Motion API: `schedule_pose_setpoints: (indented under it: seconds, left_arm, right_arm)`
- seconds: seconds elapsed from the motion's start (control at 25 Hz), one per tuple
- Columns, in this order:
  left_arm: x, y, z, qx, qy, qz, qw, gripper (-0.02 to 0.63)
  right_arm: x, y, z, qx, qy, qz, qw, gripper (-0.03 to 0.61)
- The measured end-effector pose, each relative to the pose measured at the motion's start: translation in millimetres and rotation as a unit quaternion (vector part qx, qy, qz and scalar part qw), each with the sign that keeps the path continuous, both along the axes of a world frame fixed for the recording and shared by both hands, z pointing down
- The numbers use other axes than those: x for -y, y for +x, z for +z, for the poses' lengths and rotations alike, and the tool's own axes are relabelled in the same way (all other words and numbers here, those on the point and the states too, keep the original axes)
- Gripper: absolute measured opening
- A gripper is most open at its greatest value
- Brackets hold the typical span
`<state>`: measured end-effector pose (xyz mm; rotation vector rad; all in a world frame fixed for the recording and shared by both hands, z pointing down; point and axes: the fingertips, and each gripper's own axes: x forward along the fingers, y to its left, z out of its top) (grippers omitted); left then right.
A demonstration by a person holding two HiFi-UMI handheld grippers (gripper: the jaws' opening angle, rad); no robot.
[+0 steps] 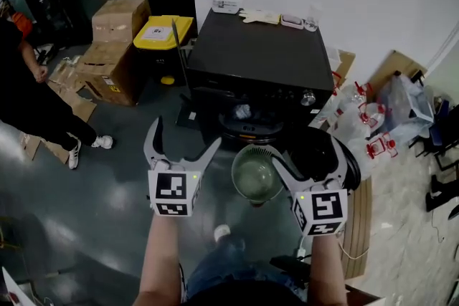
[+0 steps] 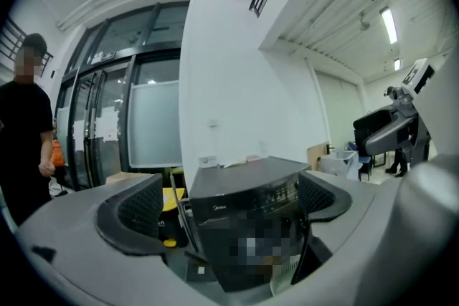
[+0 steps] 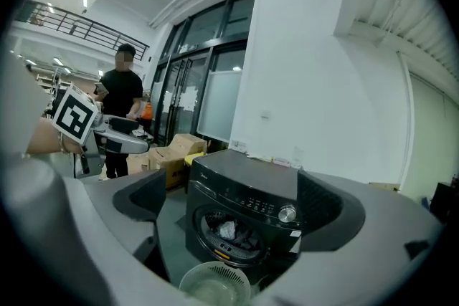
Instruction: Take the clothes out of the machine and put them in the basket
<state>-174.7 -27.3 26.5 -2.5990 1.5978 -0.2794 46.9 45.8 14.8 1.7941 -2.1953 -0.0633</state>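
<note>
Fingers (image 1: 153, 143) of the left gripper (image 1: 186, 138) and the right gripper (image 1: 312, 165) are held wide apart with nothing between them, while the clothes (image 3: 228, 229) are seen well ahead of them inside the black machine (image 1: 262, 54), behind the pale basket (image 1: 255, 175) on the floor.

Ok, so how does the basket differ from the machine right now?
The machine is black and boxy; the basket is pale, round and slatted. The machine is far bigger than the basket, which stands low in front of it. The machine has clothes in its drum; the basket looks empty. Both stand on the grey floor.
</note>
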Motion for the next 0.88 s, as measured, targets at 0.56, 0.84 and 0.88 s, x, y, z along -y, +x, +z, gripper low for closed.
schedule_pose_setpoints:
  seconds: [0.56, 0.84, 0.88]
  left_arm:
    - [47.3, 9.2, 42.7, 0.001, -0.037, 0.024, 0.9990, 0.568]
    - [65.2, 33.5, 61.8, 0.006, -0.055, 0.025, 0.9981, 0.568]
    - [67.9, 38.4, 65.9, 0.008, -0.058, 0.025, 0.9980, 0.568]
  right_arm:
    - [40.9, -6.7, 40.5, 0.006, -0.043, 0.012, 0.999, 0.558]
    - [61.3, 7.0, 62.0, 0.011, -0.062, 0.004, 0.998, 0.558]
    - [65.2, 9.9, 66.9, 0.012, -0.067, 0.002, 0.998, 0.558]
